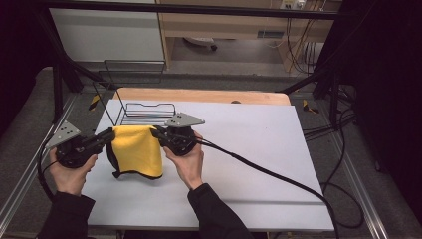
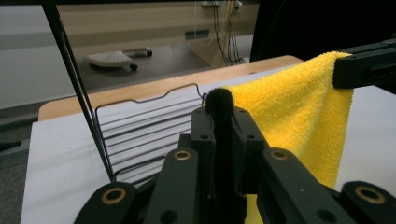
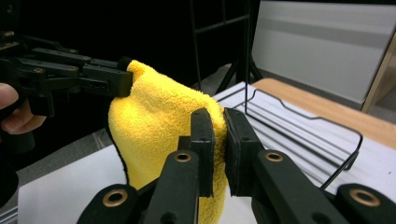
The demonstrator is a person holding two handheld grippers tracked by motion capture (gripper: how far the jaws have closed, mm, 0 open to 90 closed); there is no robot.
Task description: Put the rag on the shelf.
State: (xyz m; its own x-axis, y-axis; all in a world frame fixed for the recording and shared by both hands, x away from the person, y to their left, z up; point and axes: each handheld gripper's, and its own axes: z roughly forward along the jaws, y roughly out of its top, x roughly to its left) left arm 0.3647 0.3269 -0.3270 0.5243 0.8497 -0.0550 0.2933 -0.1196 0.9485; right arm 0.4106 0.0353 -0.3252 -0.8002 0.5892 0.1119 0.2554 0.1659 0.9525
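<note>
While both hands grip their tools over the white table (image 1: 259, 164), a yellow cloth (image 1: 137, 149) hangs stretched between the two grippers, lifted along its upper edge with its lower part draping down to the table surface near the left side. Left gripper (image 1: 110, 134): held in the person's left hand (image 1: 69, 172) at the near left, its jaws brought together on the cloth's left top corner; in the left gripper view the black-edged corner (image 2: 219, 100) protrudes just above the closed jaws. Right gripper (image 1: 155, 132): held in the right hand (image 1: 186, 162), pointing left, its jaws clamped on the cloth's right top corner; in the right gripper view the yellow fabric (image 3: 159, 126) is pinched between the two jaws. Black piping borders the cloth, visible along its lower edge in the high view. Wire rack (image 1: 144, 113): a black frame standing on the table just beyond the cloth, toward the far left. Cable (image 1: 268, 174): trails from the right gripper across the table to the right.
</note>
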